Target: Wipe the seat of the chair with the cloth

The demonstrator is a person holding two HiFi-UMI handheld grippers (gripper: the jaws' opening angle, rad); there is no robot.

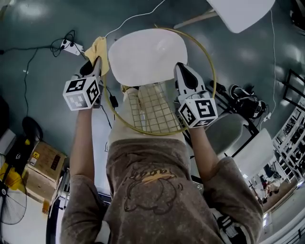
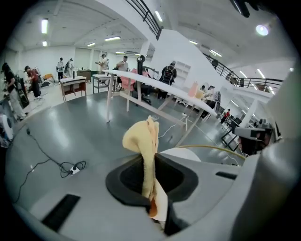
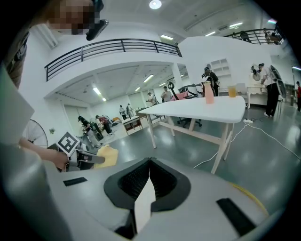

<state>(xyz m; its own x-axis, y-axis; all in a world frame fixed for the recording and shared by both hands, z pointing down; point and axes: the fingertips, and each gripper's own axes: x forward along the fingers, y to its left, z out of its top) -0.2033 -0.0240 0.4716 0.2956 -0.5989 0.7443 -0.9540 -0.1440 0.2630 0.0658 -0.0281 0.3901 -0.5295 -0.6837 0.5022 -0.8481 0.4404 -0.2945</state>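
The chair's white seat (image 1: 147,56) lies below me, ringed by a thin gold hoop (image 1: 209,62), with a wire-grid back (image 1: 151,110) on my side. My left gripper (image 1: 96,63) hovers at the seat's left edge, shut on a yellow cloth (image 1: 98,47) that sticks out past its tips. In the left gripper view the cloth (image 2: 143,141) stands up between the closed jaws (image 2: 149,160), and a slice of the seat (image 2: 181,153) shows behind it. My right gripper (image 1: 181,67) sits at the seat's right edge, shut with nothing in it (image 3: 149,162). The right gripper view also shows the cloth (image 3: 108,155).
A white table (image 1: 240,12) stands beyond the chair. A power strip (image 1: 71,46) with cables lies on the grey floor at upper left. White chairs (image 1: 228,131) crowd the right, a cardboard box (image 1: 43,164) and fan (image 1: 9,205) the left. People stand far off.
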